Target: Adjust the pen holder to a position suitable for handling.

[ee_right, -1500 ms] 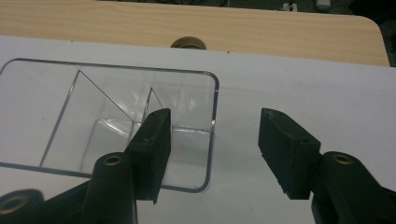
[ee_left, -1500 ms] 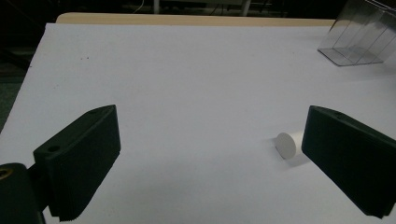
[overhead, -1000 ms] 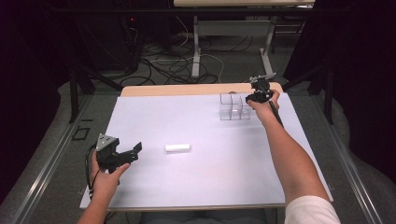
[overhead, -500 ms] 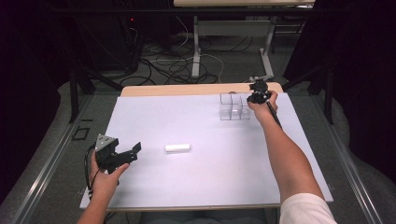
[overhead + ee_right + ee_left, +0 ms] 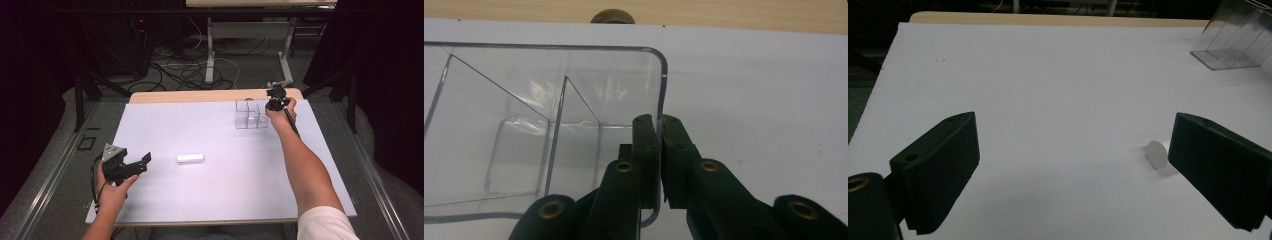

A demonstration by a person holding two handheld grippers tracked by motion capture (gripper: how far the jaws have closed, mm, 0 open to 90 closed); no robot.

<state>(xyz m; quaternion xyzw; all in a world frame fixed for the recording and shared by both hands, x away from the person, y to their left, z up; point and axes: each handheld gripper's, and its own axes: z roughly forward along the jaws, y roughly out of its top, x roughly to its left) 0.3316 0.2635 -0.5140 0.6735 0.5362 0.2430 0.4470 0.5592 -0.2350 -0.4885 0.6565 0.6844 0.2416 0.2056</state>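
While clamping the box (image 5: pixel 544 130) wall with the right gripper (image 5: pixel 659 150) as before, left gripper (image 5: pixel 1068 165) still wide apart short of the stick (image 5: pixel 190 158): pickup pending.

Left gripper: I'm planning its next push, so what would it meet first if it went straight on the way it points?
Probably nothing soon. The left gripper is open over bare white table. The white cylinder lies just inside its right-hand jaw, off centre, and the clear box sits far off to the right.
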